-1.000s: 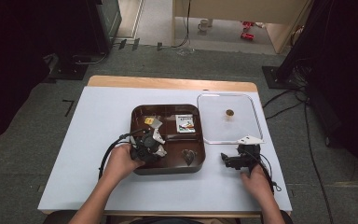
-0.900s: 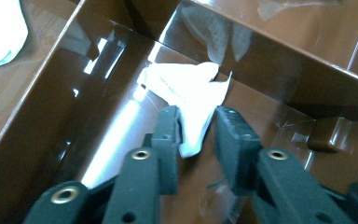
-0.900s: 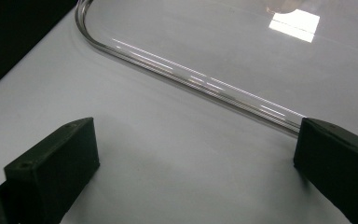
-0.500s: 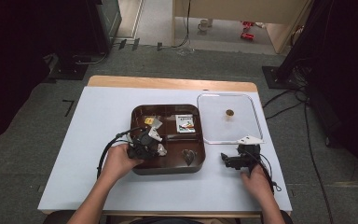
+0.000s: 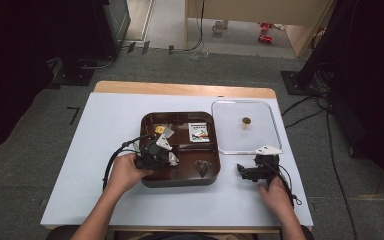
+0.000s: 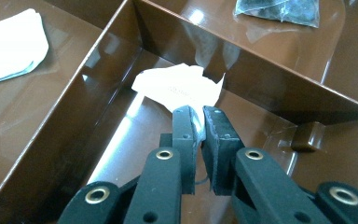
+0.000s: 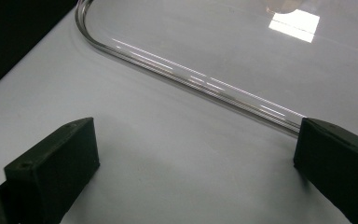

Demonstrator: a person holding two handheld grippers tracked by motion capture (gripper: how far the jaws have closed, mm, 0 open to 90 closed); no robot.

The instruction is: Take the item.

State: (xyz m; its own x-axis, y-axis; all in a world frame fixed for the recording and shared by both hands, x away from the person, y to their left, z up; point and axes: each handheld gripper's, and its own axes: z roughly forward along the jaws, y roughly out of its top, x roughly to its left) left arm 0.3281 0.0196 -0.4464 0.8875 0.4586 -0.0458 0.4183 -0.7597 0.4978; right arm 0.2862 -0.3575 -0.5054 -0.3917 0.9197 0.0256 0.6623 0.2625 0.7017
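Near edge, desk [image 5: 95,150]: white top, wooden strip at far side. Forearms enter from bottom.

Item 1 – left claw [image 6: 199,122]: jaws together, clamped on white paper scrap [image 6: 179,86]. Pinch at scrap's near edge only; rest fans out ahead of tips. Sits low inside near-left compartment of brown tray [image 5: 180,181], scrap close to divider wall. Same claw in high view [image 5: 167,150], over tray's left half.

Item 2 – right claw [image 7: 196,154]: jaws wide apart, nothing between, desk surface beneath. Rests on desk [image 5: 245,171] right of tray, just near of clear lid [image 5: 230,145].

Item 3 – tray contents, nearer to farther: dark heart-shaped piece [image 5: 202,168], near-right compartment; white printed card [image 5: 198,132], far-right; small yellow piece [image 5: 159,129], far-left. Dark clear-wrapped packet [image 6: 279,10] beyond divider in left claw view.

Item 4 – lid: transparent, flat on desk, right of tray & touching or nearly so; small round gold knob [image 5: 246,120] at centre.

Risks (judgement): thin edge grip, so scrap may slip or tear if pulled fast. Divider close; scrap or jaw tips could catch on wall & shift tray. Glossy tray floor gives little friction if scrap drops. Right claw idle, tray not steadied.
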